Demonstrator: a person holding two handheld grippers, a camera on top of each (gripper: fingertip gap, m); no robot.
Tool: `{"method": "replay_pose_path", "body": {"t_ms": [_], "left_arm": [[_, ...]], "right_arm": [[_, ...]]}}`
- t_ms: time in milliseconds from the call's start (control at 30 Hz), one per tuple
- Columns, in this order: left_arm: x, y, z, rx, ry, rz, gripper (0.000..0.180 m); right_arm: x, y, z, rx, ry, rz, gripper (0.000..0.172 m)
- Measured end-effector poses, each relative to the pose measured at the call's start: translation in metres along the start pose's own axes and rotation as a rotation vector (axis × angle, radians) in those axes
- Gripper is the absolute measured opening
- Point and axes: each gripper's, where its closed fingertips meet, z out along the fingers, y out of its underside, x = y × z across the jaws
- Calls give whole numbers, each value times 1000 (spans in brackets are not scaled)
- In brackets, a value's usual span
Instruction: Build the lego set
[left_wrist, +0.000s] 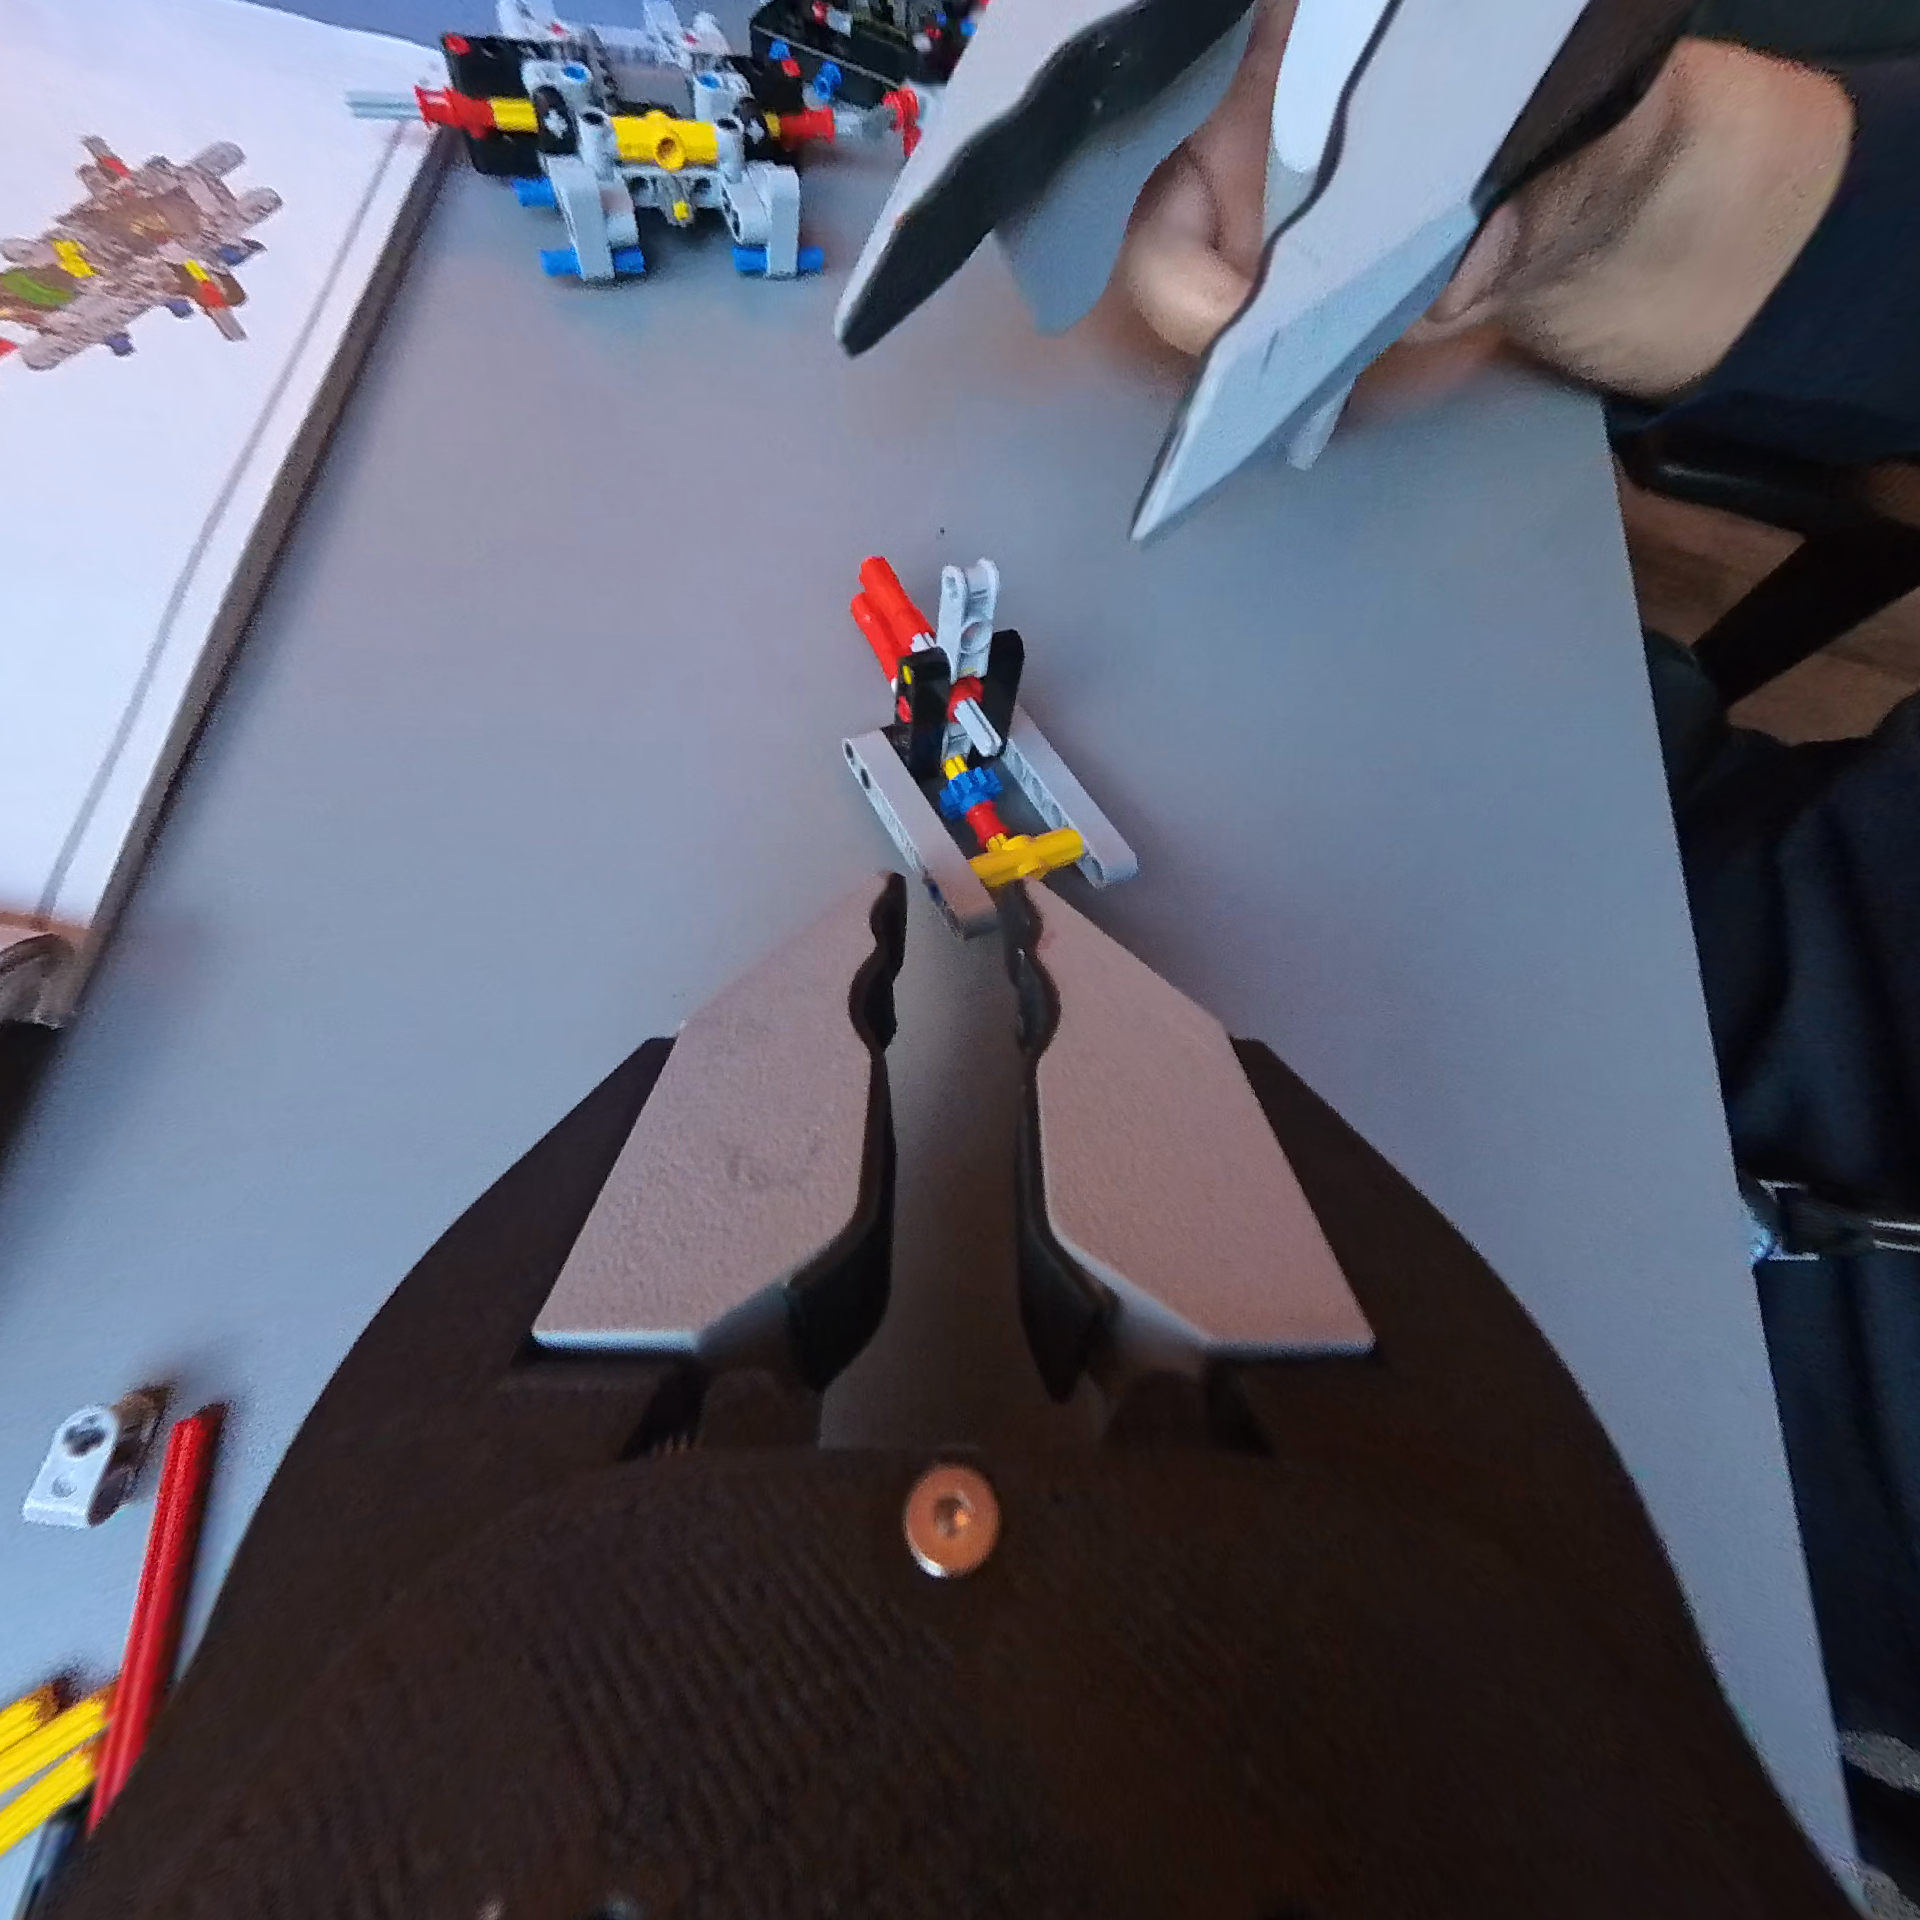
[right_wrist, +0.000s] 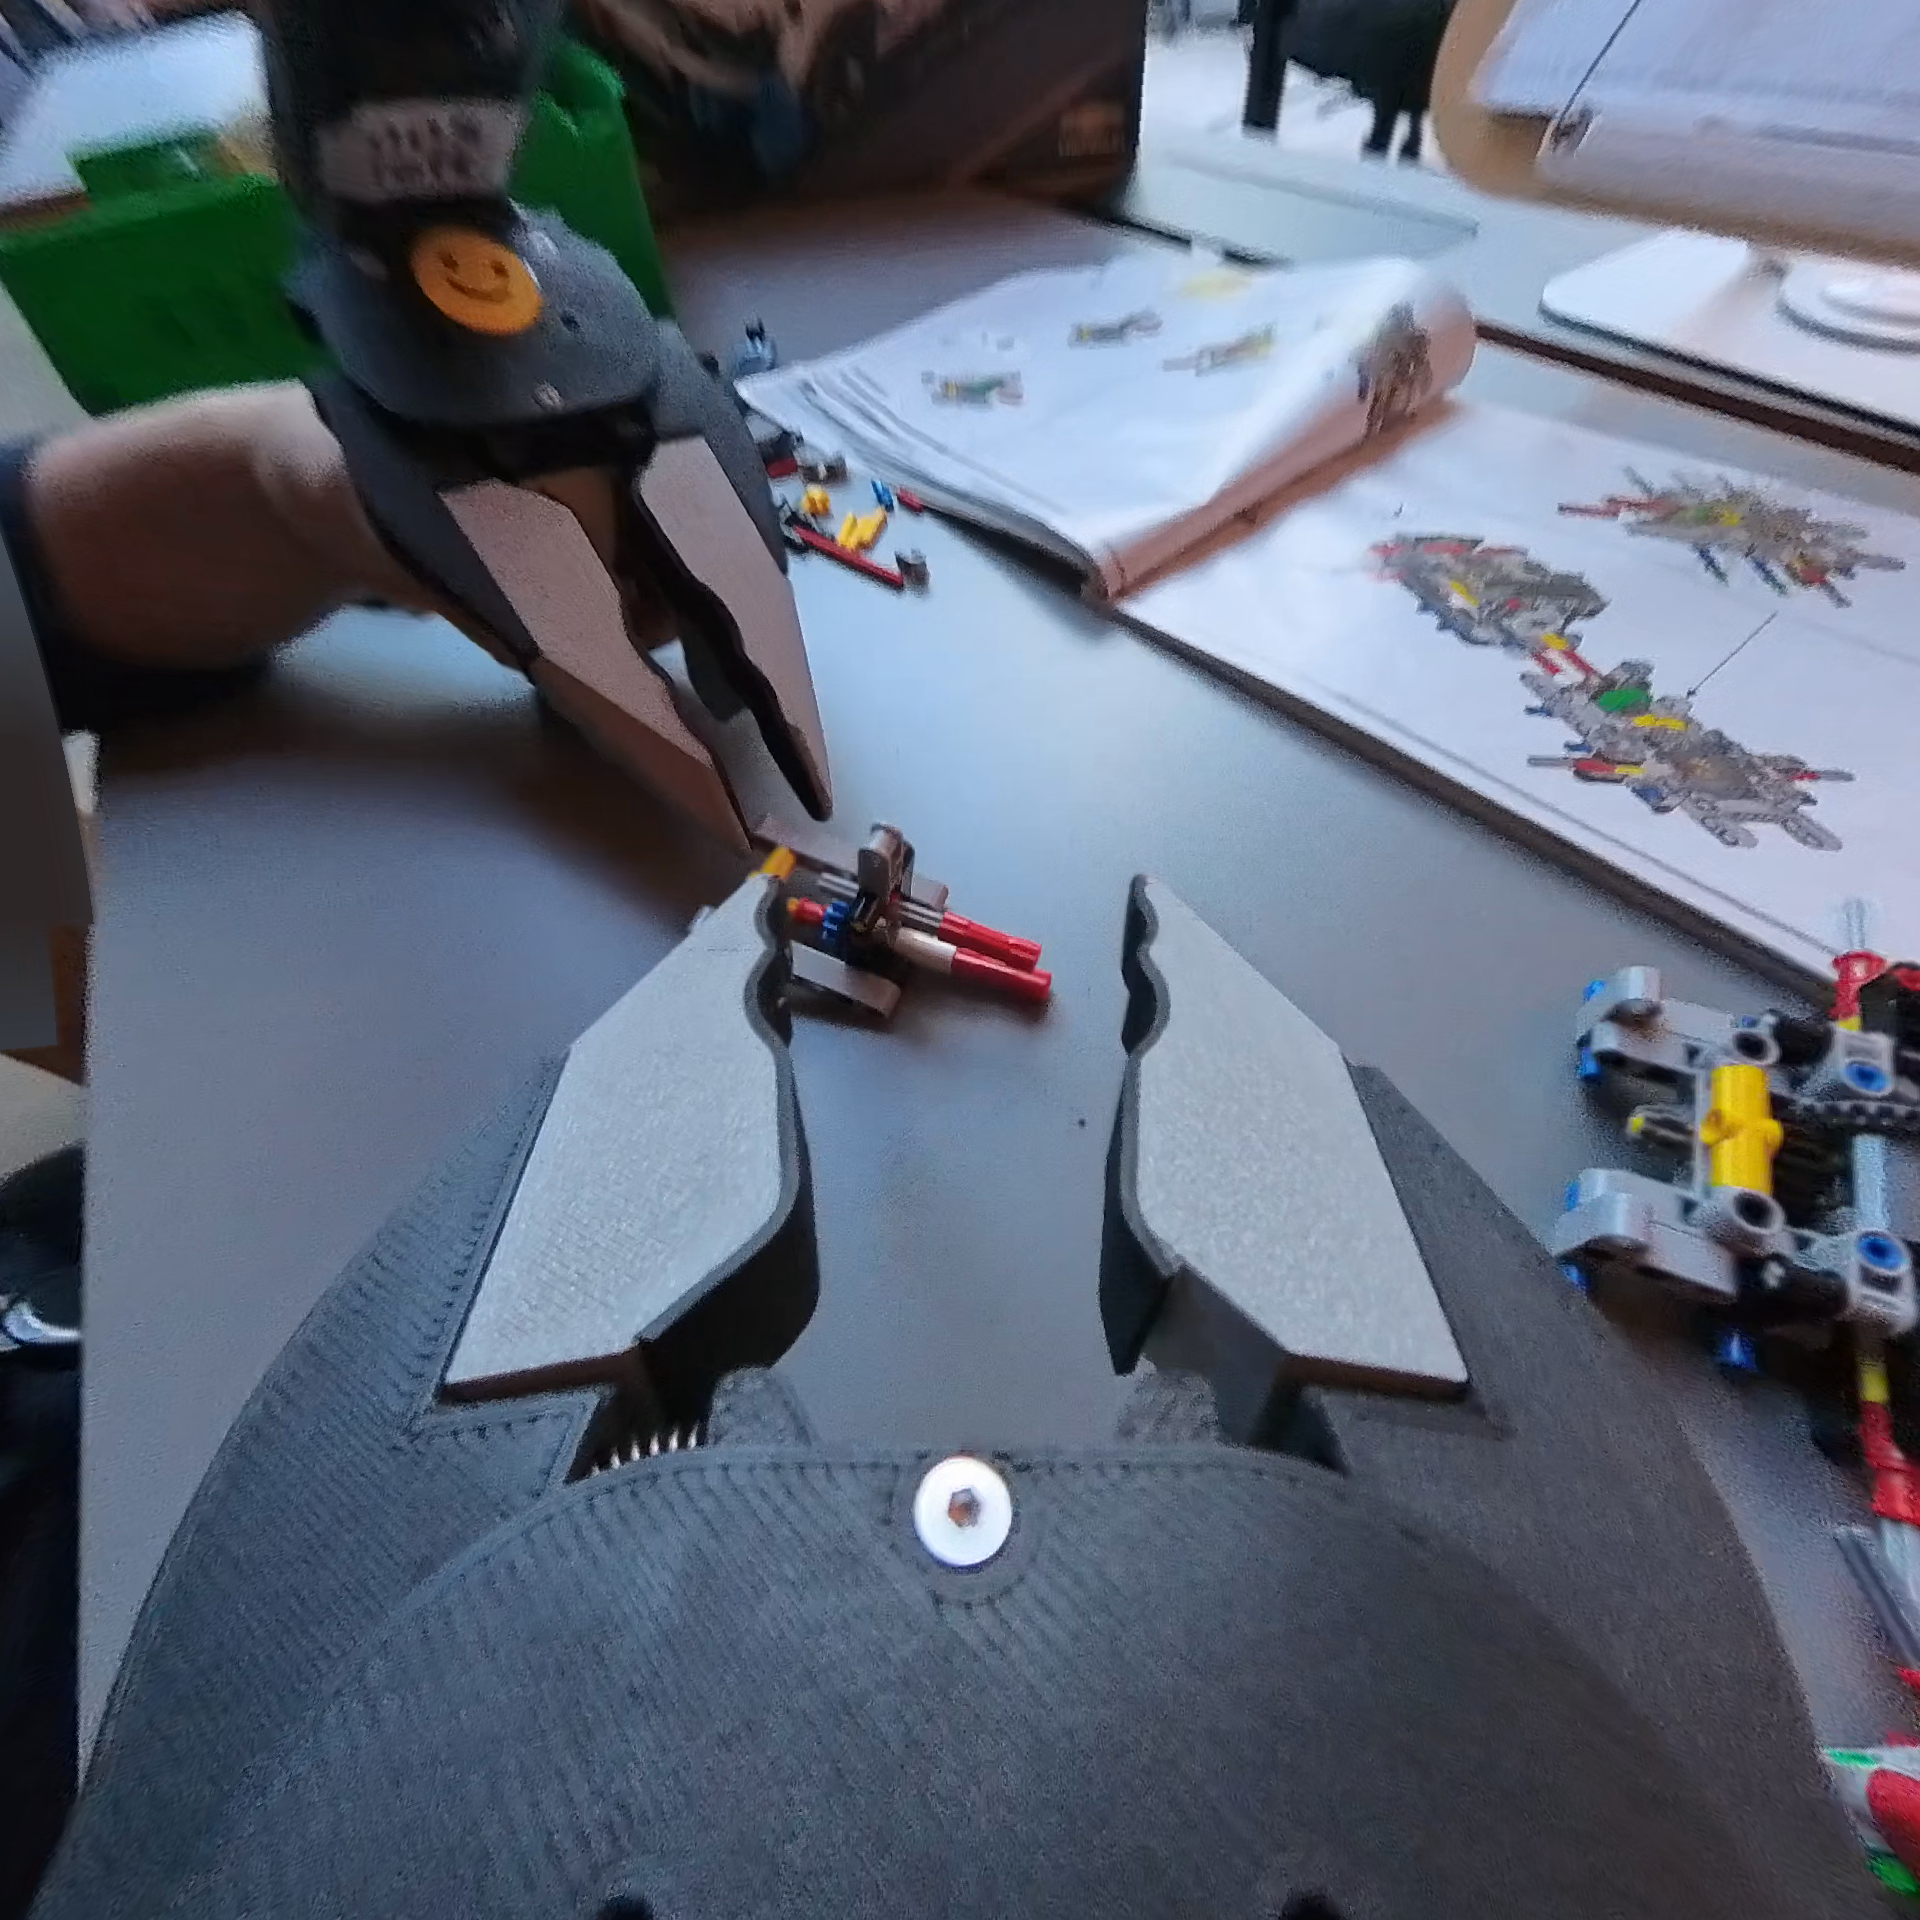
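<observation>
Here the left gripper (left_wrist: 961, 899) stands nearly closed, its fingertips pinching one grey beam of the small brick assembly (left_wrist: 971, 748) on the grey table (left_wrist: 520, 727). The right gripper (right_wrist: 951, 904) hangs wide open with a bare grasp, just beside the assembly's red pins. A larger brick model (left_wrist: 644, 145) sits far left.

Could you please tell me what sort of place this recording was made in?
Probably a desk in an office or hobby room: a grey table holds an open building-instruction booklet, toy-brick assemblies and loose pieces, with a monitor stand behind.
</observation>
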Motion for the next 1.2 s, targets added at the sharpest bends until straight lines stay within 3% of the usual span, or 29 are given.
{"method": "replay_pose_path", "body": {"t_ms": [233, 567, 600, 667, 767, 900, 967, 1067, 1200], "left_arm": [[1, 11, 10, -94, -61, 77, 9], [3, 11, 11, -95, -61, 82, 8], [3, 11, 11, -95, -62, 83, 8], [3, 11, 11, -95, -63, 83, 8], [3, 11, 11, -95, -62, 82, 8], [3, 11, 11, -94, -57, 78, 8], [3, 11, 11, -94, -53, 73, 8], [3, 11, 11, -95, -63, 80, 7], [4, 11, 12, -97, -70, 91, 7]], "right_arm": [[-4, 26, 22, -209, 67, -36, 68], [-16, 24, 28, -212, 11, -49, 24], [-16, 23, 28, -204, 15, -47, 26], [-9, 20, 25, -182, 71, -38, 48], [-3, 19, 18, -162, 120, -19, 58], [-1, 36, 19, -262, 152, 17, 68], [-5, 39, 22, -281, 134, 11, 61], [-12, 38, 24, -278, 88, 10, 36], [-14, 35, 26, -265, 92, -7, 34]]}}
